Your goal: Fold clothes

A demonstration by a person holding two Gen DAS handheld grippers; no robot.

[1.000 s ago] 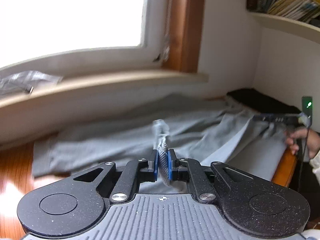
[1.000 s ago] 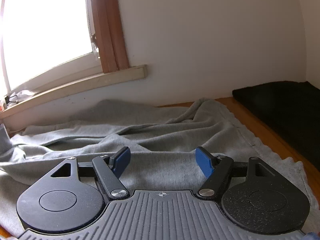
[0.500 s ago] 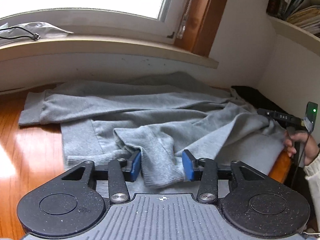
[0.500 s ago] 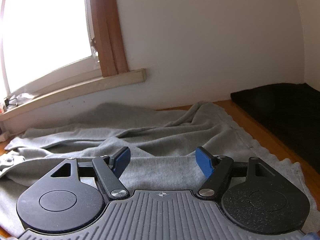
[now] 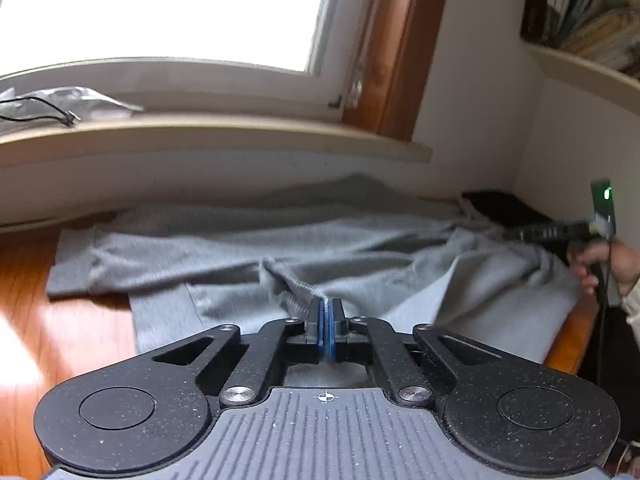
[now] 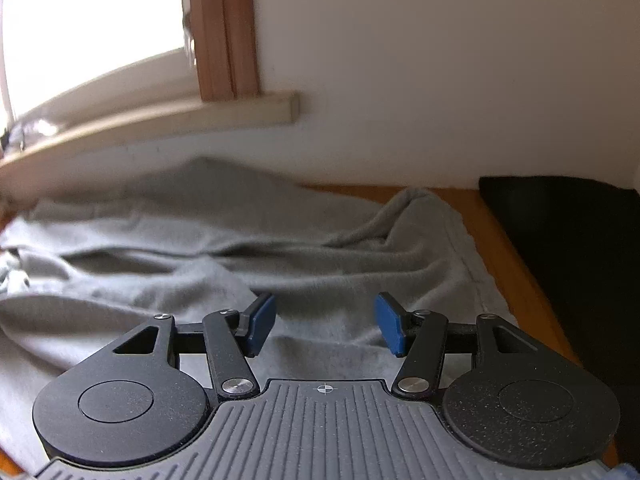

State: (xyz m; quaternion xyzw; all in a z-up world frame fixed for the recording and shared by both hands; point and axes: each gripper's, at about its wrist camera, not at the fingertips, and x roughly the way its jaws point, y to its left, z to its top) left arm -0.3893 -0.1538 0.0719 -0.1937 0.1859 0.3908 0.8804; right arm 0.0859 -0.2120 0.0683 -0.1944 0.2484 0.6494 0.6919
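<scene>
Grey sweatshirt [image 5: 248, 248], just one: left tool [image 5: 325, 322] pinches its ribbed cuff, right tool [image 6: 325, 322] narrowing, still apart.

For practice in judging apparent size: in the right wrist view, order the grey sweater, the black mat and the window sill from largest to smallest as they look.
1. Grey sweater: fills most of the middle.
2. Black mat: a wide dark patch at the right, cut off by the edge.
3. Window sill: a thin strip. It lies farther off, so its true size is unsure.
</scene>
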